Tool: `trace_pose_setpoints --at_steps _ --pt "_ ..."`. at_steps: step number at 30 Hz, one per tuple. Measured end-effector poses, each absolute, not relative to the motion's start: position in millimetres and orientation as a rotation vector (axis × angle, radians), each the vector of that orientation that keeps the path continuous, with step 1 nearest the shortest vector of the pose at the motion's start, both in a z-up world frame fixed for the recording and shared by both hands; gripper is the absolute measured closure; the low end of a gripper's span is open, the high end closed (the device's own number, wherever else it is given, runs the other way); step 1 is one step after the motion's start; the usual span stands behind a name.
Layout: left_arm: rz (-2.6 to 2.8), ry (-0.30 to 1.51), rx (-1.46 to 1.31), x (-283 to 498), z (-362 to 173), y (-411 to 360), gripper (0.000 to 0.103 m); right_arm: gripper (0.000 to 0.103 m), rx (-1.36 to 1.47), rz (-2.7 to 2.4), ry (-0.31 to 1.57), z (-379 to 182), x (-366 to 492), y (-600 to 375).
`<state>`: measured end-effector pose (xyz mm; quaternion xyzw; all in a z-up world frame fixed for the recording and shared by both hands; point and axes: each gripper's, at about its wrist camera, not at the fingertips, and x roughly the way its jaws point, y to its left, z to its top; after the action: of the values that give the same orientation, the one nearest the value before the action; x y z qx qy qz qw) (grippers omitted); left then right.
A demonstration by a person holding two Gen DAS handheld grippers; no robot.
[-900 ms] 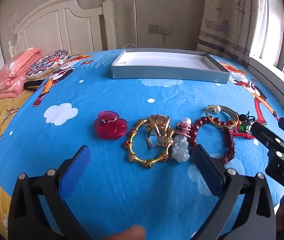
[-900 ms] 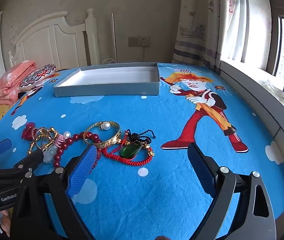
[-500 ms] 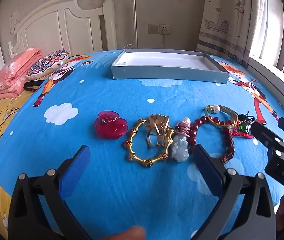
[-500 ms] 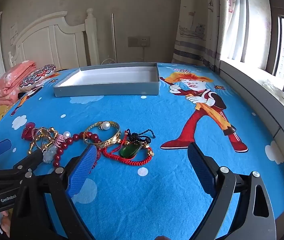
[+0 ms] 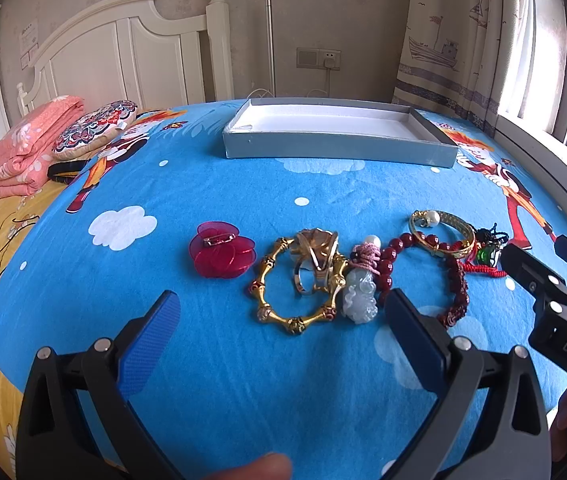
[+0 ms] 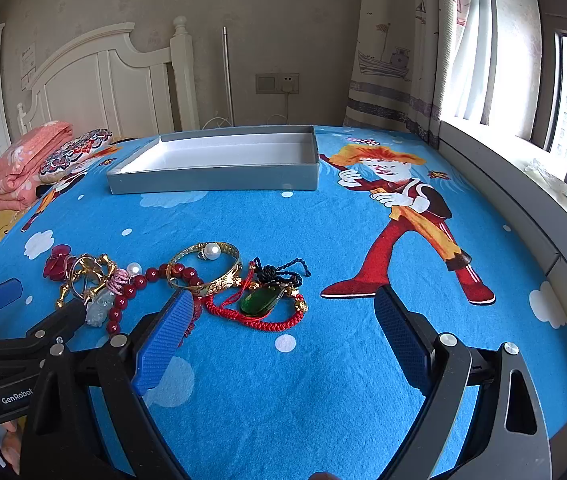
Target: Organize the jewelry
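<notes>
Jewelry lies in a row on the blue bedsheet: a red brooch (image 5: pixel 221 255), a gold bamboo bangle (image 5: pixel 295 286) with gold rings inside, a pale jade pendant (image 5: pixel 359 296), a red bead bracelet (image 5: pixel 449 276), a gold pearl bangle (image 6: pixel 205 266) and a green pendant on red cord (image 6: pixel 261 302). An empty grey box (image 5: pixel 337 136) stands behind them. My left gripper (image 5: pixel 281 334) is open, just in front of the bamboo bangle. My right gripper (image 6: pixel 283 330) is open, just in front of the green pendant.
A pink folded quilt (image 5: pixel 27 148) and a patterned cushion (image 5: pixel 93 128) lie at the far left by the white headboard. A window sill (image 6: pixel 523 184) and curtain run along the right side of the bed.
</notes>
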<state>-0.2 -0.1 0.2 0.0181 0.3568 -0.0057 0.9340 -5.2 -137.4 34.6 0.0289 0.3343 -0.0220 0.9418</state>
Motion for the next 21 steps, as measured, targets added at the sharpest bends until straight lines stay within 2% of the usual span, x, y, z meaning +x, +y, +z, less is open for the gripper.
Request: trace_pose_setpoints --at_steps 21 --pt "-0.012 0.73 0.037 -0.3 0.2 -0.2 0.004 0.017 0.057 -0.045 0.683 33.9 -5.1 -136.2"
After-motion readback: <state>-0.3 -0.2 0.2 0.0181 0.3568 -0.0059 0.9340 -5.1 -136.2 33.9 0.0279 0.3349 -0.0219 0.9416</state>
